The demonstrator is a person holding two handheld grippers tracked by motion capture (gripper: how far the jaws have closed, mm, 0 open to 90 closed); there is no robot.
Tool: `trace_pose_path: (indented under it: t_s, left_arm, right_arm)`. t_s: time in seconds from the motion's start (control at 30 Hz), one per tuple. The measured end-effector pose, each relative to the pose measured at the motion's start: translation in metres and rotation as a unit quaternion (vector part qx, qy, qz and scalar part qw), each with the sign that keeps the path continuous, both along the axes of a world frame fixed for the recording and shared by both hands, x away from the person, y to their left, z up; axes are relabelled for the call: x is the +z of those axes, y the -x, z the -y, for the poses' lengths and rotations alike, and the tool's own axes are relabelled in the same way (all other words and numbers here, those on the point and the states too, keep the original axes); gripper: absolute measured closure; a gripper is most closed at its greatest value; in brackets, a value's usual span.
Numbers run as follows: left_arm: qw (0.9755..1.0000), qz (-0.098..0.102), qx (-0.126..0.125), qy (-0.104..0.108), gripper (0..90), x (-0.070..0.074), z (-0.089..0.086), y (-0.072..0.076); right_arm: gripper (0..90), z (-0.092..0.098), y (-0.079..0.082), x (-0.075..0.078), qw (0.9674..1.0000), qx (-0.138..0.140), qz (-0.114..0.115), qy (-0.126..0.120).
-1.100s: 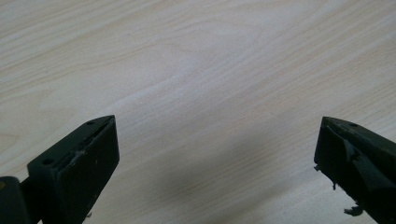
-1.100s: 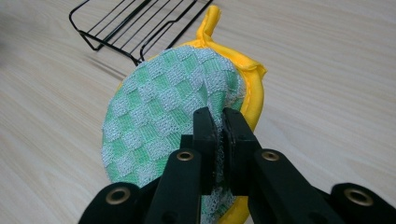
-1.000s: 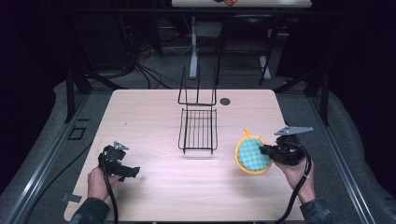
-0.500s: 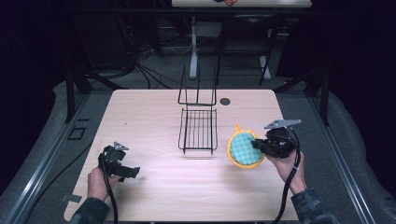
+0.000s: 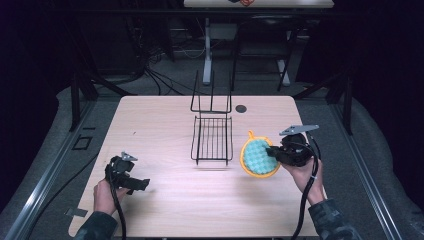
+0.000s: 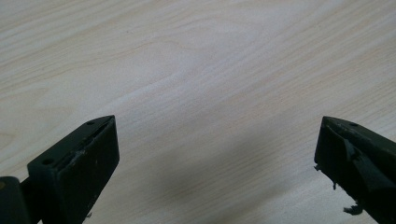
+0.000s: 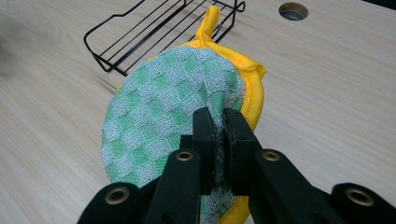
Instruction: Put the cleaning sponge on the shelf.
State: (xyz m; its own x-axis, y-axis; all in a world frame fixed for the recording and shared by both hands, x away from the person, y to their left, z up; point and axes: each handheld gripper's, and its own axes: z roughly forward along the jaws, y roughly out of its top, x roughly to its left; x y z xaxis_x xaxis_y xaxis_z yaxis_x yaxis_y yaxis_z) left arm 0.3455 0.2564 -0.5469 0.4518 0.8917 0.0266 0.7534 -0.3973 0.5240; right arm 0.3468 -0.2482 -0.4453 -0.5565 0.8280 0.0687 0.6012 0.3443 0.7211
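Bench: bare wood at lower centre; a sagging cloth could drag there.
Wire rack: centre of frame; the yellow loop could snag its wires.
Pot holder: right of centre, beside the rack, pinched at one edge; it could slip.
Right hand-held gripper: clenched on the pot holder.
Left hand-held gripper: released, jaws wide, lower left.

A black wire rack sits on the light wooden desk around its middle, its flat grid lying on the surface and its open back frame standing upright towards the far edge. Just beside that frame, close to the far edge, a small round hole is set into the desk top (dark from above, greyish from nearer by). Beyond the far edge, cables trail across the grey floor around a pale post and dark stand legs.
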Motion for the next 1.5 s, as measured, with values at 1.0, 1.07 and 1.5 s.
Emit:
trace_pose_path:
  t_s: [1.0, 1.07, 1.5]
  left_arm:
    - [1.0, 0.0, -0.001, -0.001, 0.0, 0.0, -0.001, 0.001]
    - [1.0, -0.001, 0.0, -0.001, 0.0, 0.0, -0.001, 0.001]
    - [1.0, 0.0, 0.002, 0.001, 0.0, 0.0, -0.002, 0.001]
  right_arm:
    - [84.7, -0.037, -0.025, 0.014, 0.9997, 0.024, 0.005, 0.006]
    - [84.7, -0.04, -0.027, 0.015, 0.9996, 0.026, 0.005, 0.008]
    - [84.6, -0.058, -0.043, 0.013, 0.9994, 0.035, 0.004, -0.001]
